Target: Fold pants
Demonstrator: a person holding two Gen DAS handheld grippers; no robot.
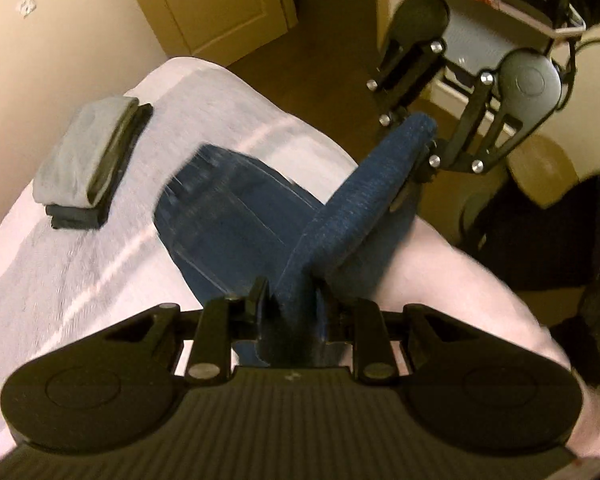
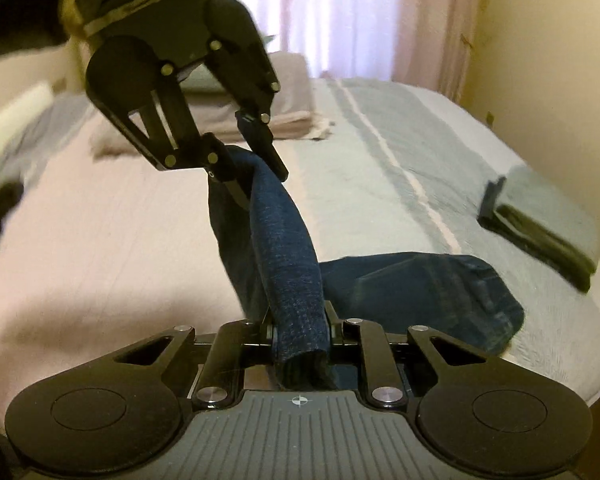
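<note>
Denim pants (image 1: pixel 228 216) stretched between left gripper (image 1: pixel 290 300), right gripper (image 2: pixel 300 324), both pinching fabric.

Pants (image 1: pixel 228 216): spread partly on the bed (image 1: pixel 60 280), with one folded edge lifted above it and stretched between the two grippers.
Left gripper (image 1: pixel 290 300): clamped on the near end of the lifted edge in the left wrist view.
Right gripper (image 2: pixel 300 320): clamped on the other end, opposite the left gripper (image 2: pixel 252 168).
Folded clothes stack (image 1: pixel 88 160): set on the bed, well apart from the pants, near the wall-side edge.
Folded linens (image 2: pixel 260 112): placed at the far end of the bed, behind the left gripper.
Door (image 1: pixel 204 0): seen beyond the bed's far corner.
</note>
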